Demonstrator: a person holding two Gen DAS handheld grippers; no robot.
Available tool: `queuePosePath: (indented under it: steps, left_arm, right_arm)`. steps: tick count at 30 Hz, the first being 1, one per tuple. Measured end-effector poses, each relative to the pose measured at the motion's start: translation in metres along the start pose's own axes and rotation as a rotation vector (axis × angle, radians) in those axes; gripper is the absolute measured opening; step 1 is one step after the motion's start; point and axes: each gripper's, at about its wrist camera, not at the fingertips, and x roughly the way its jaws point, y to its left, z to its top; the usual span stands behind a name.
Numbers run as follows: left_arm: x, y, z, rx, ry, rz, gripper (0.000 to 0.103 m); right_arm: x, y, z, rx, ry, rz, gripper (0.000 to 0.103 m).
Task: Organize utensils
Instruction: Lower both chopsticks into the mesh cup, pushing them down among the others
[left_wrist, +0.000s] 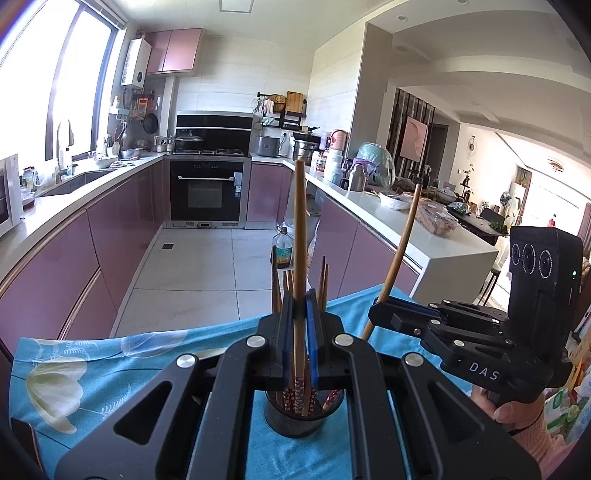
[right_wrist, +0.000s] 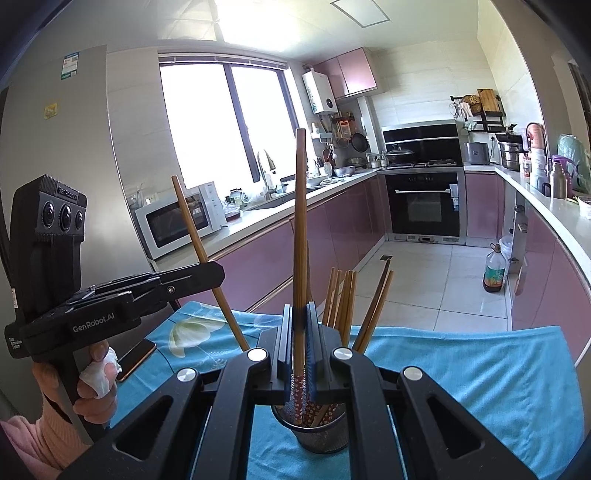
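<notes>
A black mesh cup (left_wrist: 295, 417) stands on a blue flowered cloth (left_wrist: 92, 369) and holds several brown chopsticks (left_wrist: 323, 284) with patterned ends. My left gripper (left_wrist: 300, 306) is shut on one chopstick (left_wrist: 300, 229), held upright with its patterned end down in the cup. My right gripper (right_wrist: 300, 317) is shut on another chopstick (right_wrist: 300, 214), also upright over the cup (right_wrist: 314, 428). Each gripper shows in the other's view, the right one (left_wrist: 380, 306) and the left one (right_wrist: 218, 273), each gripping its chopstick at a slant.
A phone (right_wrist: 136, 358) lies on the cloth at the left. Beyond the table edge are a tiled floor (left_wrist: 207, 266), pink cabinets (left_wrist: 55, 280), an oven (left_wrist: 207, 192), an oil bottle (left_wrist: 282, 251) on the floor and a crowded counter (left_wrist: 391, 214).
</notes>
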Motion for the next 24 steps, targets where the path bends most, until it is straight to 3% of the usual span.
queuePosePath:
  steps: [24]
  left_arm:
    - [0.029, 0.015, -0.006, -0.022, 0.058, 0.004, 0.007]
  right_arm:
    - [0.011, -0.003, 0.001, 0.014, 0.037, -0.016, 0.006]
